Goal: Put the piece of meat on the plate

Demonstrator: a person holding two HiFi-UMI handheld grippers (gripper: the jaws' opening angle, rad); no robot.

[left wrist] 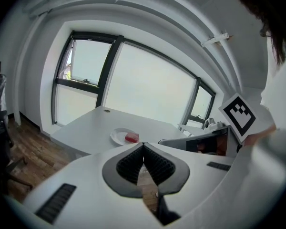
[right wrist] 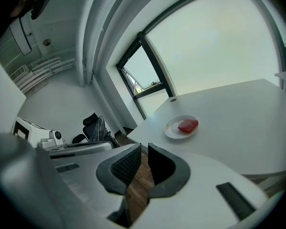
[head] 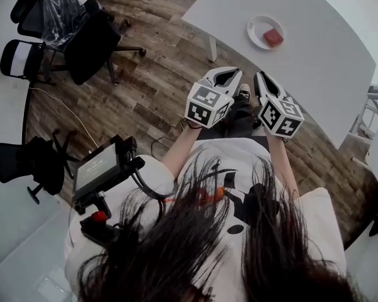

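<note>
A red piece of meat (head: 273, 38) lies on a small white plate (head: 255, 24) on the white table (head: 321, 61), ahead of me. Both grippers hang off the table's near edge, over the wooden floor and close to my body. My left gripper (head: 229, 75) is shut with nothing in it, and so is my right gripper (head: 262, 80). In the left gripper view the jaws (left wrist: 143, 146) meet below the plate (left wrist: 117, 136) and meat (left wrist: 131, 138). In the right gripper view the jaws (right wrist: 144, 148) stand together, with the plate (right wrist: 171, 128) and meat (right wrist: 188, 125) beyond them.
Black office chairs (head: 75, 33) stand on the wooden floor at the left. A table leg (head: 212, 48) rises by the table's near corner. A small screen on a mount (head: 99, 167) sits by my left side. Large windows (left wrist: 143, 85) lie behind the table.
</note>
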